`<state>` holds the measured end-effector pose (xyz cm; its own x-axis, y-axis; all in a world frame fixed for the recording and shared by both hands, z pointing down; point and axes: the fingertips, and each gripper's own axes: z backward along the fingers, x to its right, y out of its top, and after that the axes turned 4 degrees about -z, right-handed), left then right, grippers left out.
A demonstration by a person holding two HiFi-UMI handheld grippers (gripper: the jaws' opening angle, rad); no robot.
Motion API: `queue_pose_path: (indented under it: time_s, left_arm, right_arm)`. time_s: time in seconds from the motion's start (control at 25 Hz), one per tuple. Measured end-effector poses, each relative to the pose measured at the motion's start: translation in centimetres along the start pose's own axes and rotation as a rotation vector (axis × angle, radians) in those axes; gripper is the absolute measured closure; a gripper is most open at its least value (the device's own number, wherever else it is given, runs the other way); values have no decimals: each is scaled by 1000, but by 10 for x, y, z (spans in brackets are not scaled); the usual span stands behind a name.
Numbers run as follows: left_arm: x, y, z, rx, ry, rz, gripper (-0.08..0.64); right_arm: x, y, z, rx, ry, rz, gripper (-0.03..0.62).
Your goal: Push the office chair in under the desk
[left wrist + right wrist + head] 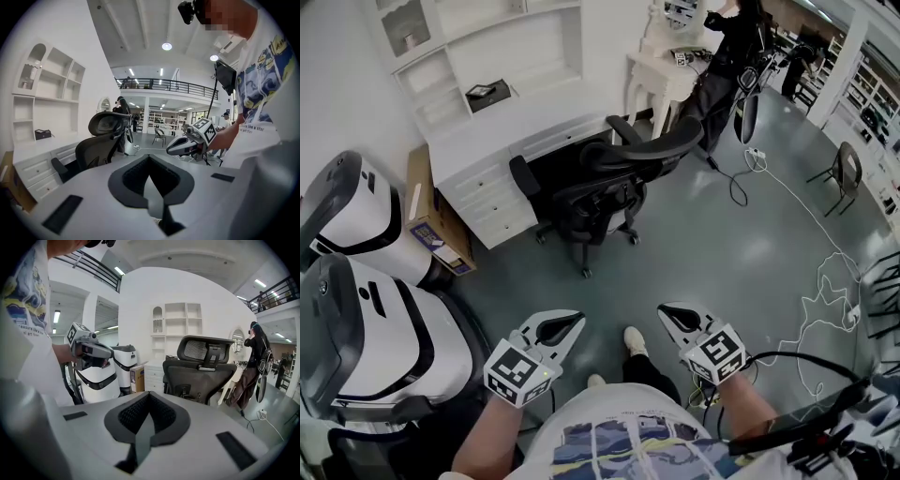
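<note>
Grey floor (pixel 741 253) lay between me and the office chair (pixel 600 183), which stood far ahead by the white desk (pixel 487 141), its back turned to me. My left gripper (pixel 572 323) and right gripper (pixel 667 311) were closed tight on nothing, well apart from the chair. I think the right one faced its back more squarely.

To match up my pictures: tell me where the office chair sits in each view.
Head view: the office chair is at upper centre.
Left gripper view: it is left of centre.
Right gripper view: it is right of centre, with its back toward the camera.
Shared landmark: the white shelf unit, near the chair in all three views.
</note>
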<state>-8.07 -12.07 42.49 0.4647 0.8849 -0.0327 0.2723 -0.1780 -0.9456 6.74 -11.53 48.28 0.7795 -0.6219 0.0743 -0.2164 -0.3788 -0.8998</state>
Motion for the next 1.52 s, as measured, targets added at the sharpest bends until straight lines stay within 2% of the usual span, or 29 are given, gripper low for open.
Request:
queue_pose_path:
  time_s: [0.6,1.52]
  left_arm:
    - [28,-8,20,1,-39,-20,546]
    - [33,-14,39,9,-23,-16,546]
  right_arm:
    - [-34,7,11,35,3,35,568]
    - [-60,12,5,31,31,56,568]
